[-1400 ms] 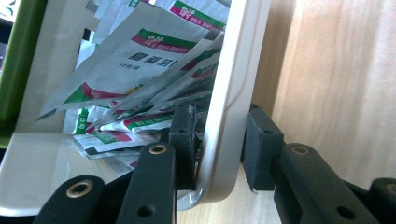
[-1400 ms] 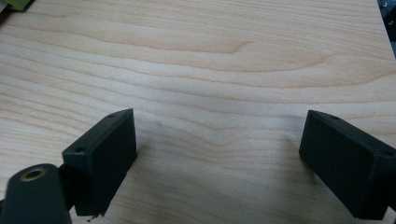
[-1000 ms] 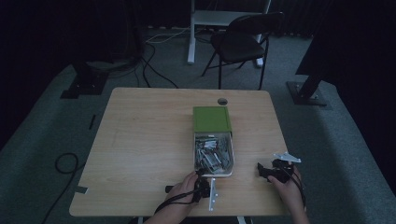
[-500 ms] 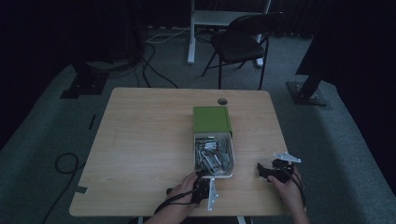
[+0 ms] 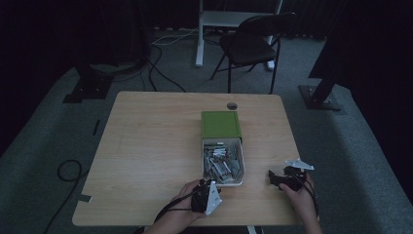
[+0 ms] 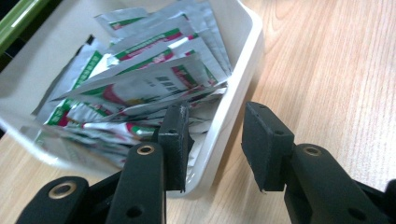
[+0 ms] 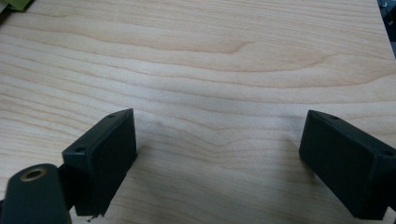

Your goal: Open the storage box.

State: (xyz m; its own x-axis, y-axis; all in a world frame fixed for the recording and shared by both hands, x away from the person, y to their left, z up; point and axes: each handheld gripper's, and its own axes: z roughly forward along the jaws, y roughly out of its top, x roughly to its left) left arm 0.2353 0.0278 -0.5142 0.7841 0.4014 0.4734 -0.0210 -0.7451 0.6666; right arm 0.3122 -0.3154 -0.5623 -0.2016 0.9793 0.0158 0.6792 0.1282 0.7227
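Jaws of the left gripper [image 6: 212, 144] parted a little, just been opening, nothing pinched between them, one jaw in front of the white tray's [image 6: 243, 70] wall, the other over bare table [image 6: 327, 70]. Silver foil sachets [image 6: 154, 79] heaped in that tray, just beyond the jaw tips. Green lid [image 5: 221, 124] touching the tray's far end. Right gripper [image 7: 217, 163] well apart near the table's right edge, jaws spread wide over bare wood, holding nothing.

High view overhead, distant — gripper views close, sharing the table [image 5: 156, 146].
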